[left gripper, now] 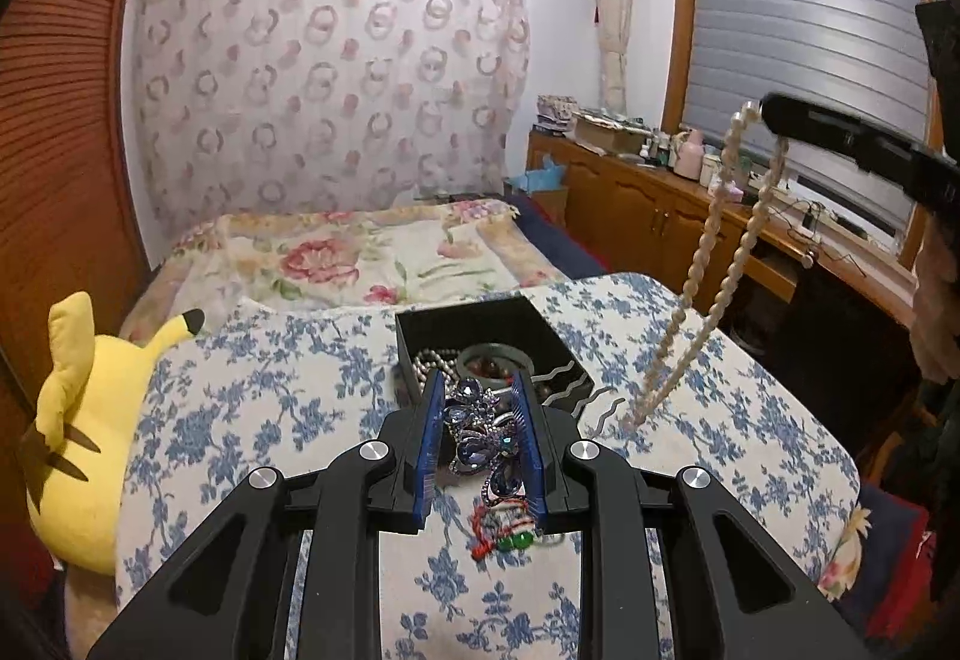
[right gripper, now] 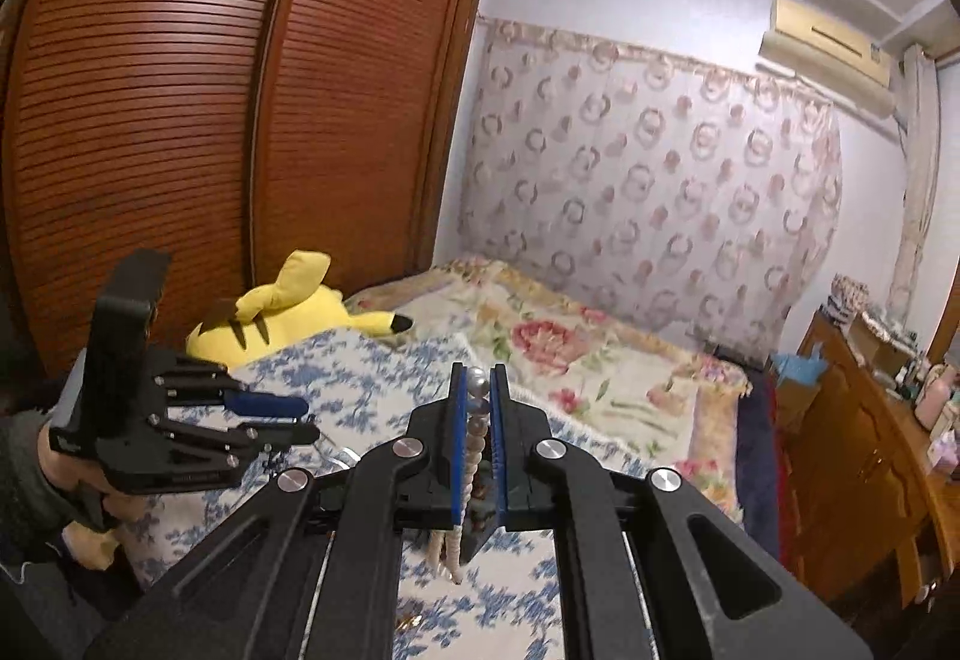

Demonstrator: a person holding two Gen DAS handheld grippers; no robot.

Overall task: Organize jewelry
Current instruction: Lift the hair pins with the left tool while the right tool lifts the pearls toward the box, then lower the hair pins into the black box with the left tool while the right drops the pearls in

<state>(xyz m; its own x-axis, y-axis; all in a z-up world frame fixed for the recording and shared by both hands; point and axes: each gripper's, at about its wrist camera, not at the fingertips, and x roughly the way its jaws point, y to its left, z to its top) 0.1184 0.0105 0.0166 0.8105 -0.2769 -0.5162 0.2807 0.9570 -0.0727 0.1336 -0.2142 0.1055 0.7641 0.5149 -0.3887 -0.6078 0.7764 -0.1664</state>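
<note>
My left gripper (left gripper: 478, 387) is shut on a blue gemstone brooch (left gripper: 477, 435), held just in front of an open black jewelry box (left gripper: 480, 327) on the blue-floral cloth. The box holds a bead strand and a green bangle (left gripper: 495, 360). My right gripper (right gripper: 478, 381) is shut on a pearl necklace (right gripper: 474, 444) and holds it high; in the left wrist view the necklace (left gripper: 708, 264) hangs in a long loop from the gripper (left gripper: 771, 111), its low end touching the cloth right of the box. The left gripper (right gripper: 300, 417) also shows in the right wrist view.
A red cord bracelet with green beads (left gripper: 504, 534) lies on the cloth under the brooch. Wavy hairpins (left gripper: 594, 408) lie beside the box. A yellow plush (left gripper: 90, 420) sits at the left. A floral bed (left gripper: 360, 258) lies behind; a wooden cabinet (left gripper: 648, 204) stands right.
</note>
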